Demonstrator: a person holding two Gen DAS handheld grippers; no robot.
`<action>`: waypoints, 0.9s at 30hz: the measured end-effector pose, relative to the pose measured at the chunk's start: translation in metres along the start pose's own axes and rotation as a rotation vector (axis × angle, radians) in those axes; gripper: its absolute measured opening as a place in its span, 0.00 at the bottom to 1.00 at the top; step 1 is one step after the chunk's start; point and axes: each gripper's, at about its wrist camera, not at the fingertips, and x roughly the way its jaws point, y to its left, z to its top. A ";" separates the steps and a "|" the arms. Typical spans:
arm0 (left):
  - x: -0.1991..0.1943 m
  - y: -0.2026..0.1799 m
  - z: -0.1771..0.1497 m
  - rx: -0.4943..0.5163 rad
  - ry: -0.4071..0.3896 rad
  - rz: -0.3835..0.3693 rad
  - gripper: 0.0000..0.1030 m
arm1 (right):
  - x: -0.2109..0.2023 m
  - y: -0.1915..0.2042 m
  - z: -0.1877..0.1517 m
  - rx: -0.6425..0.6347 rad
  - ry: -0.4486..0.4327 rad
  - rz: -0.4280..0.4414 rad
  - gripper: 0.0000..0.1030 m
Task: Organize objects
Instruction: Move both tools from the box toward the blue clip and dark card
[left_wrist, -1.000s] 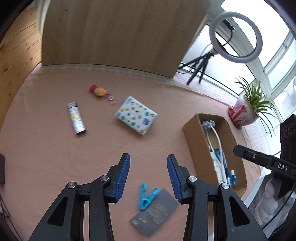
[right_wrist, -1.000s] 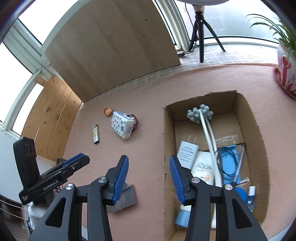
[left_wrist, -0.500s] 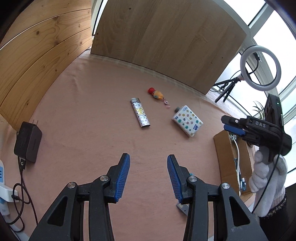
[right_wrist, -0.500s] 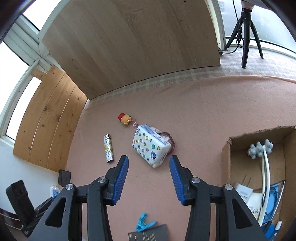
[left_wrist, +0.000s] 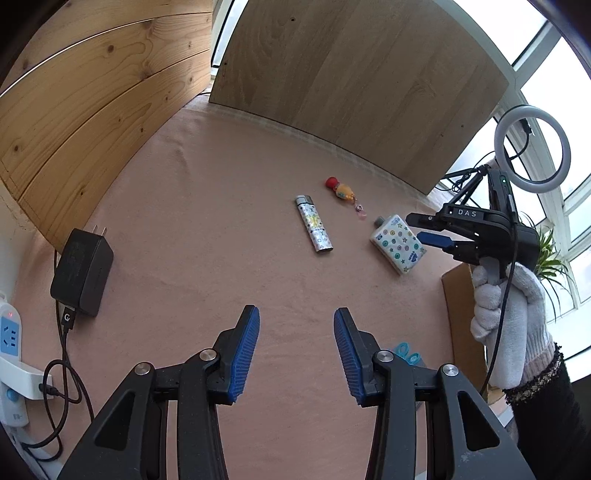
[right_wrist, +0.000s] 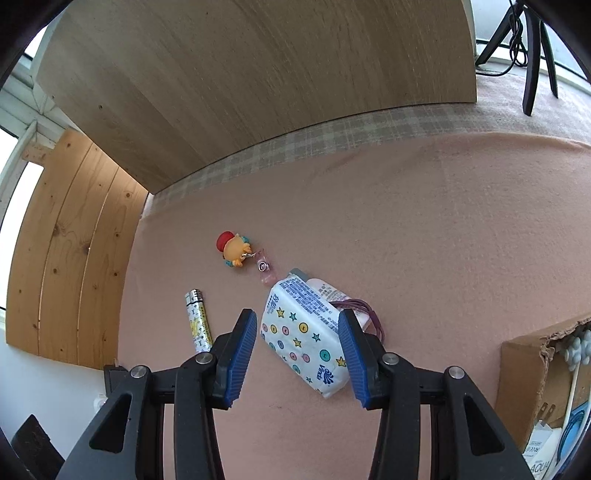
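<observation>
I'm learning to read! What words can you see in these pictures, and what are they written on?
"DAS": on the right gripper, seen from the left wrist view.
"AQUA": on a white packet in the cardboard box.
"Vinda", probably: blue logo on the tissue pack; its small blue print is too tiny to read.
The patterned lighter: marks unreadable.
</observation>
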 end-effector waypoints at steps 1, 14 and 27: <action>0.000 0.002 0.000 -0.004 0.000 0.000 0.44 | 0.003 0.002 -0.002 -0.007 0.008 -0.013 0.41; 0.010 -0.006 0.001 0.005 0.023 -0.041 0.44 | -0.020 0.032 -0.047 -0.105 0.076 0.086 0.41; 0.056 -0.054 -0.018 0.120 0.137 -0.103 0.44 | -0.063 -0.010 -0.166 -0.035 0.079 0.027 0.41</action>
